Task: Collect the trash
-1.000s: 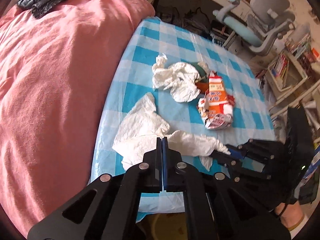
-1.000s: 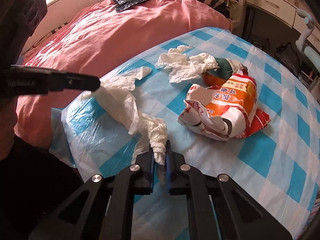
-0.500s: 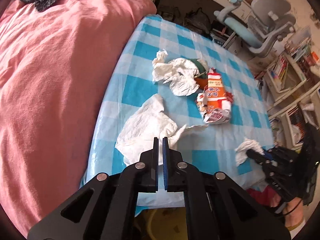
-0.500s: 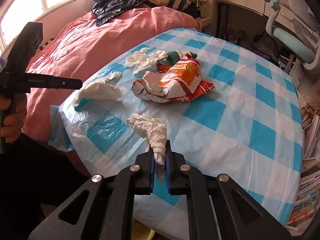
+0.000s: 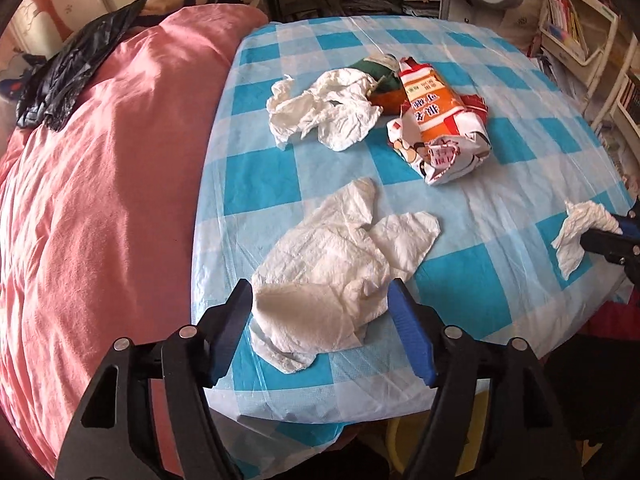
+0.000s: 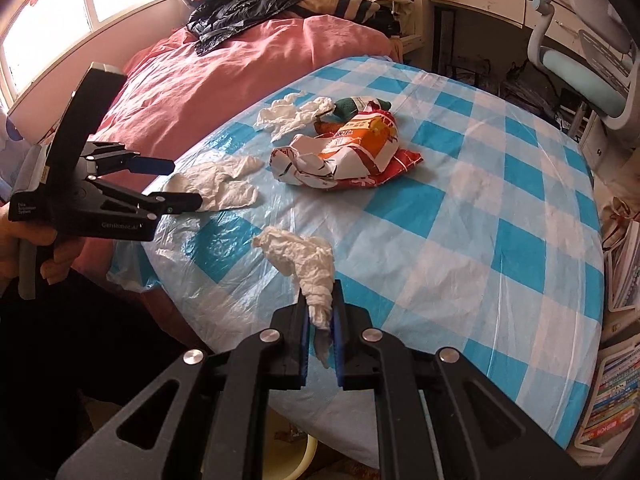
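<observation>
The left hand-held gripper (image 5: pixel 320 320), clamped shut a second ago, now gapes around the large crumpled tissue (image 5: pixel 340 276) on the worktop (image 5: pixel 500 280), poised to collect it, while the right hand-held gripper (image 6: pixel 320 316) keeps pinching a torn tissue wad (image 6: pixel 308 260).

Three crumpled white tissues are counted: one large flat tissue (image 5: pixel 336 280) at the near edge of the tabletop (image 5: pixel 500 152), one bunched tissue (image 5: pixel 324 114) farther back, and one small twisted tissue (image 6: pixel 310 270) pinched between gripper fingers. One torn orange-and-red snack wrapper (image 5: pixel 440 128) is seen, and one green-and-orange wrapper (image 5: pixel 382 80) is counted behind it, partly hidden. Two grippers are present: the left gripper (image 5: pixel 320 300) and the right gripper (image 6: pixel 320 312). One black plastic bag (image 6: pixel 248 10) is seen on the bed (image 5: pixel 100 180), and one office chair (image 6: pixel 580 60) is counted.
</observation>
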Motion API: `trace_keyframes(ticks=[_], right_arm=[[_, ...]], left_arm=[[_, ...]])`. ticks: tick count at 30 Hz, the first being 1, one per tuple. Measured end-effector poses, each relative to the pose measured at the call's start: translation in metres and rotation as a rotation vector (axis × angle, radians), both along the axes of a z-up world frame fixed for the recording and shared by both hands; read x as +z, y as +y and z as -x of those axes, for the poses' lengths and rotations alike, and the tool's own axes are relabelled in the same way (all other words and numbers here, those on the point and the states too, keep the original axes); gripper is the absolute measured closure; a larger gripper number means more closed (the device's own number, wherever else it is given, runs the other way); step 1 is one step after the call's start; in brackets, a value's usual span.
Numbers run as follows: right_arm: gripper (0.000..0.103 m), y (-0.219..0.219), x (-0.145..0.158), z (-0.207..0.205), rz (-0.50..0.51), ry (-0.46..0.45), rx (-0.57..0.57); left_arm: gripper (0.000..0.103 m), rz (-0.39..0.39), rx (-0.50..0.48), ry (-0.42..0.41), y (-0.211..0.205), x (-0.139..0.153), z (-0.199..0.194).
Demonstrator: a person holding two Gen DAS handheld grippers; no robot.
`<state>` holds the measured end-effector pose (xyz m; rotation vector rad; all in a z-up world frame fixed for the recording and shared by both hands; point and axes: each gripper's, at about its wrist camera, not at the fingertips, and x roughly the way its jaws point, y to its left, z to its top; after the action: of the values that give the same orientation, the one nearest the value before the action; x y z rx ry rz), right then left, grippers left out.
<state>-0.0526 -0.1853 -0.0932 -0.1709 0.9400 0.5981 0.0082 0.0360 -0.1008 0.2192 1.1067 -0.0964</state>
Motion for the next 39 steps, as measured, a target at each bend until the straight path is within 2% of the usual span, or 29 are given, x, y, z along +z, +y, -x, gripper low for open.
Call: trace_keyframes(ticks=[2, 4, 6, 8, 9, 10, 11, 14, 20, 23, 33, 39], right_arm=[[0.092, -0.001, 0.001, 0.000, -0.004, -0.002, -0.001], [0.092, 0.000, 0.001, 0.000, -0.004, -0.003, 0.003], [0.092, 0.000, 0.001, 0.001, -0.004, -0.003, 0.007], [0.092, -0.001, 0.002, 0.002, -0.006, -0.006, 0.010], [0.092, -0.001, 0.003, 0.003, -0.008, -0.008, 0.011], [0.092, -0.001, 0.004, 0.003, -0.011, -0.011, 0.013], [0.092, -0.001, 0.005, 0.004, -0.016, -0.015, 0.013], [0.092, 0.000, 0.011, 0.009, -0.027, -0.030, 0.020], [0.091, 0.000, 0.023, 0.030, -0.051, -0.068, 0.041], [0.091, -0.002, 0.024, 0.043, -0.066, -0.072, 0.040], [0.091, 0.008, 0.014, 0.085, -0.048, -0.053, 0.078], [0.091, 0.022, -0.007, 0.110, 0.021, 0.000, 0.149]], left_arm=[[0.035, -0.004, -0.001, 0.016, -0.002, -0.006, -0.003], [0.035, 0.036, 0.020, 0.028, 0.003, -0.007, -0.006], [0.041, 0.099, 0.045, 0.048, 0.009, -0.008, -0.008], [0.063, 0.111, 0.036, 0.040, 0.007, -0.007, -0.006], [0.070, 0.121, 0.029, 0.039, 0.006, -0.006, -0.005], [0.086, 0.133, 0.021, 0.040, 0.003, -0.006, -0.004], [0.094, 0.153, 0.013, 0.047, 0.002, -0.006, -0.002], [0.096, 0.226, -0.015, 0.042, -0.005, 0.000, 0.005], [0.096, 0.384, -0.155, -0.101, -0.026, 0.041, 0.040], [0.096, 0.457, -0.194, -0.134, -0.031, 0.054, 0.056], [0.096, 0.572, -0.191, -0.078, -0.037, 0.043, 0.100], [0.096, 0.568, -0.168, -0.039, -0.040, 0.027, 0.115]])
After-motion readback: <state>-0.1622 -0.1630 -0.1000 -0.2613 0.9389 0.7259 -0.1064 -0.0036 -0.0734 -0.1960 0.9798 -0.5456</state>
